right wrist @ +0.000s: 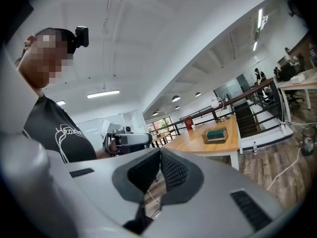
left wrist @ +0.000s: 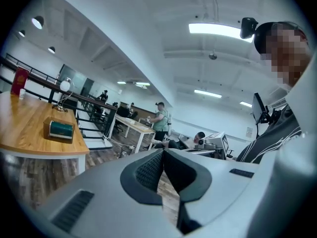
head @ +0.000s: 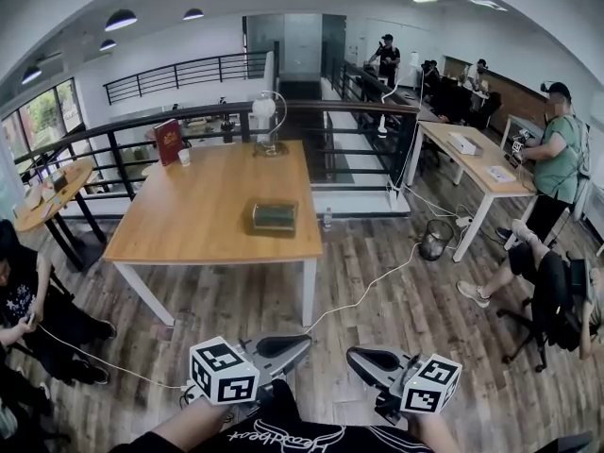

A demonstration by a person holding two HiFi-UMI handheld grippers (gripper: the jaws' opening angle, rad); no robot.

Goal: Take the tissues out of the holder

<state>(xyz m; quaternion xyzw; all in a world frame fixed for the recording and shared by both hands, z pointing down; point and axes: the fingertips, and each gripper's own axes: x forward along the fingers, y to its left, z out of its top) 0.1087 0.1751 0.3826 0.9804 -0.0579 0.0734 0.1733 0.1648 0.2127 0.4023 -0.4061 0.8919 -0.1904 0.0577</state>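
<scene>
1. The room is an open loft office with a plank floor [head: 377, 253]. A black railing [head: 359, 144] runs behind a long wooden bench [head: 189, 215].
2. The tissue holder [head: 275, 216], a low box with a dark green top, lies flat on the bench toward its near right corner. It is set in from both the near edge and the right edge. Whether tissue shows at its top cannot be made out.
3. Bare wood spreads to the left of the holder. At the far end stand a red book [head: 168, 142], a small white cup [head: 184, 157] and a lamp [head: 266, 111], all well apart from the holder.
4. Open floor lies between the bench's near edge and the person, crossed by a white cable [head: 368, 291]. A wire bin [head: 436, 239] sits off the bench's right end.
5. People border the space. One is seated at the left [head: 19, 300], one on a chair at the right [head: 543, 286], and one stands by a second table [head: 472, 163].
6. The left claw [head: 304, 341] is held low near the person's body, well short of the bench. Its pads meet at the tips with nothing between them [left wrist: 163, 152].
7. The right claw [head: 351, 355] is just beside it, tip toward tip. It is likewise closed and empty [right wrist: 159, 151].
</scene>
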